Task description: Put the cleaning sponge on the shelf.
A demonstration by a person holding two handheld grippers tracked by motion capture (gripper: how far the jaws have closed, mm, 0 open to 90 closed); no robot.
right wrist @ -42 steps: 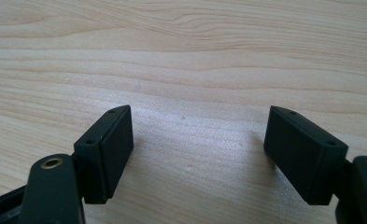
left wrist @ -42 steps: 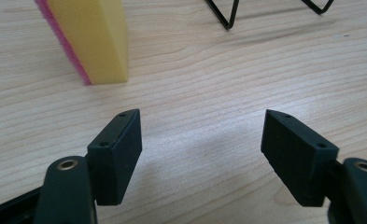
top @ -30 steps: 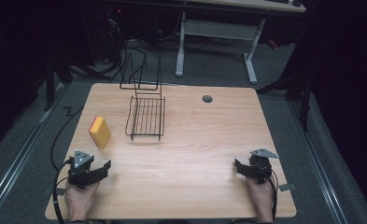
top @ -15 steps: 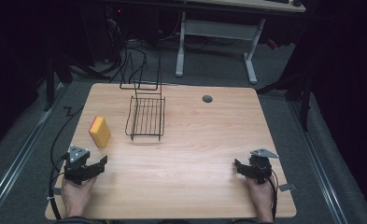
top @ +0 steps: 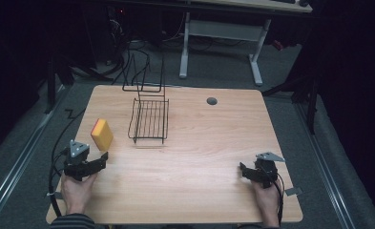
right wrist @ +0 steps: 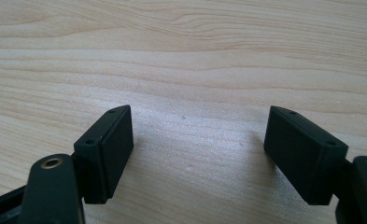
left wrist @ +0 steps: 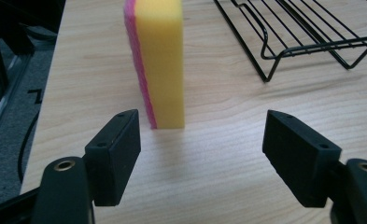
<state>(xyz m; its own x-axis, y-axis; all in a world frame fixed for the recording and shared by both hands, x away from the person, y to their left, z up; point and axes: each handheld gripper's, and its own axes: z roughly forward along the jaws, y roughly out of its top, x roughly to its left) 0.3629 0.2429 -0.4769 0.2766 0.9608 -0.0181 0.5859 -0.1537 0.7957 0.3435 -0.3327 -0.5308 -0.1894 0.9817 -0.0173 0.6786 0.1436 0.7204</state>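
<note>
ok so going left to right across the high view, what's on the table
left gripper → sponge → wire rack → grommet hole → right gripper

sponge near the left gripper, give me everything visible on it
The sponge is a rectangular block, yellow foam with a thin pink scouring layer on one broad face. It looks dry, clean and undeformed. It stands upright on a narrow edge on the wooden table, near the table's left side, left of the black wire rack and apart from it. Only the table touches it. The left gripper faces it with jaws open, short of it; nothing sits between them.
</note>
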